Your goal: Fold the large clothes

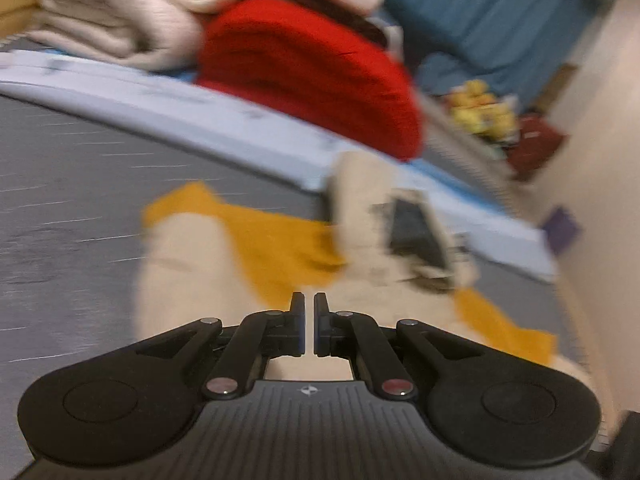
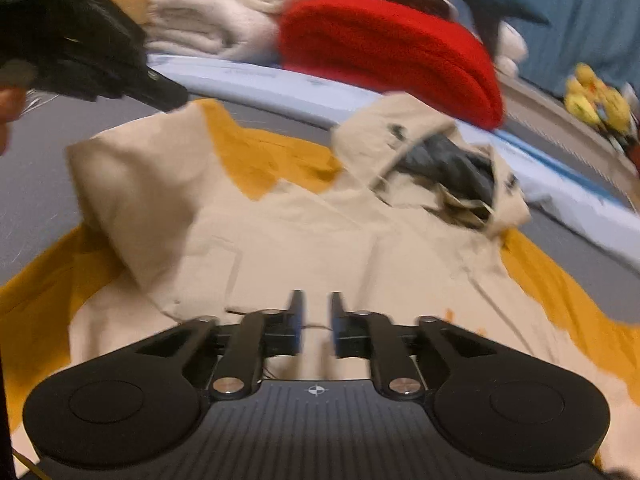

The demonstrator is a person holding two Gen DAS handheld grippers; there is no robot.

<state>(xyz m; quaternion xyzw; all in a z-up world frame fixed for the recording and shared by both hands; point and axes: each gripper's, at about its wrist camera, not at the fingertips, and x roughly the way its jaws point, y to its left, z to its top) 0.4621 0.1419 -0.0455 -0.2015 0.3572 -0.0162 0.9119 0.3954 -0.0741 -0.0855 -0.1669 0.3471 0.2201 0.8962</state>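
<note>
A beige hooded jacket (image 2: 304,240) lies spread on a mustard-yellow cloth (image 2: 272,156) over a grey surface. Its hood (image 2: 452,168), dark inside, points to the far right. In the right wrist view my left gripper (image 2: 174,98) comes in from the upper left. Its tip is shut on the end of the jacket's left sleeve (image 2: 132,184), which rises like a tent towards it. The left wrist view is blurred: the left gripper (image 1: 308,300) has its jaws together over beige fabric (image 1: 180,264). My right gripper (image 2: 316,304) hovers over the jacket's lower front, partly open, with nothing between the pads.
Behind the jacket are a folded red knit (image 2: 384,52), a stack of cream blankets (image 2: 216,12) and a pale blue-white board edge (image 2: 256,80). Yellow plush toys (image 2: 596,100) and a blue curtain (image 2: 580,0) sit far right. Grey surface (image 2: 36,184) shows at the left.
</note>
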